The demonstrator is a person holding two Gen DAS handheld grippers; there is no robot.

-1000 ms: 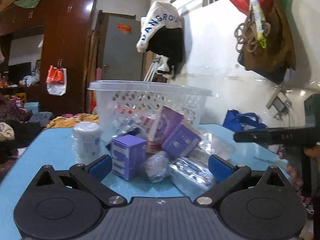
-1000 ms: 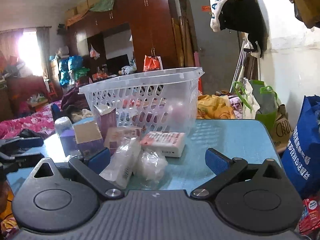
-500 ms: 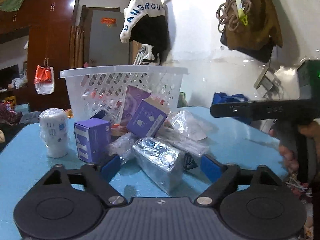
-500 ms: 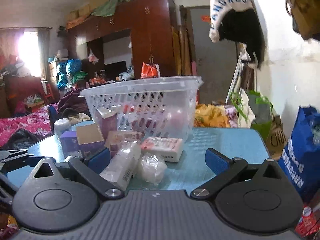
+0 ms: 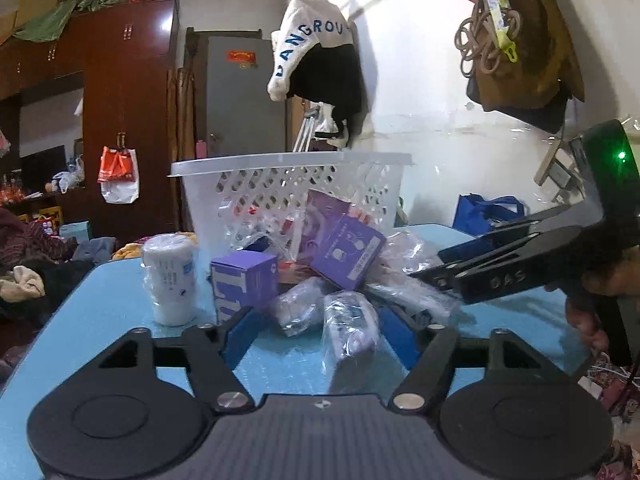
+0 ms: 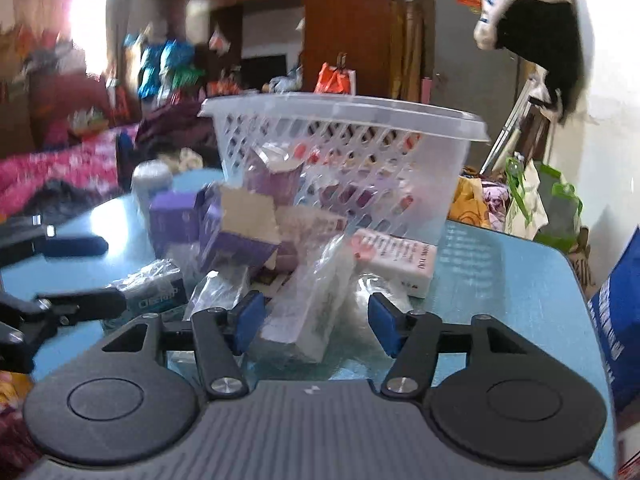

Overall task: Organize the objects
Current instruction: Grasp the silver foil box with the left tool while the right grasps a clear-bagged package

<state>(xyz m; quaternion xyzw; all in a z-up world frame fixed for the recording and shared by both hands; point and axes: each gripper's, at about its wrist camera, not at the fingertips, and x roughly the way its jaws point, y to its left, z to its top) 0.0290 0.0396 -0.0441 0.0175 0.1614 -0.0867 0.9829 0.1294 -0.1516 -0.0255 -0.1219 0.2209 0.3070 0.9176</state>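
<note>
A: While both grippers sit low over the blue table, what lies nearest?

B: Left gripper: jaws have just been closing, a clear-wrapped packet between the pads. Gaps show on both sides, so nothing is clamped. Right gripper: jaws also just closing, astride a long plastic-wrapped box; pads not pressing, as far as the blur allows.

A: Beyond that?

B: A heap: purple box upright, white wrapped roll standing to its left, a second purple box tilted on the pile, a pink-and-white box lying flat.

A: Farthest?

B: White perforated basket behind the heap, the pile leaning against its wall. Items show through the holes; I can't identify them.
</note>
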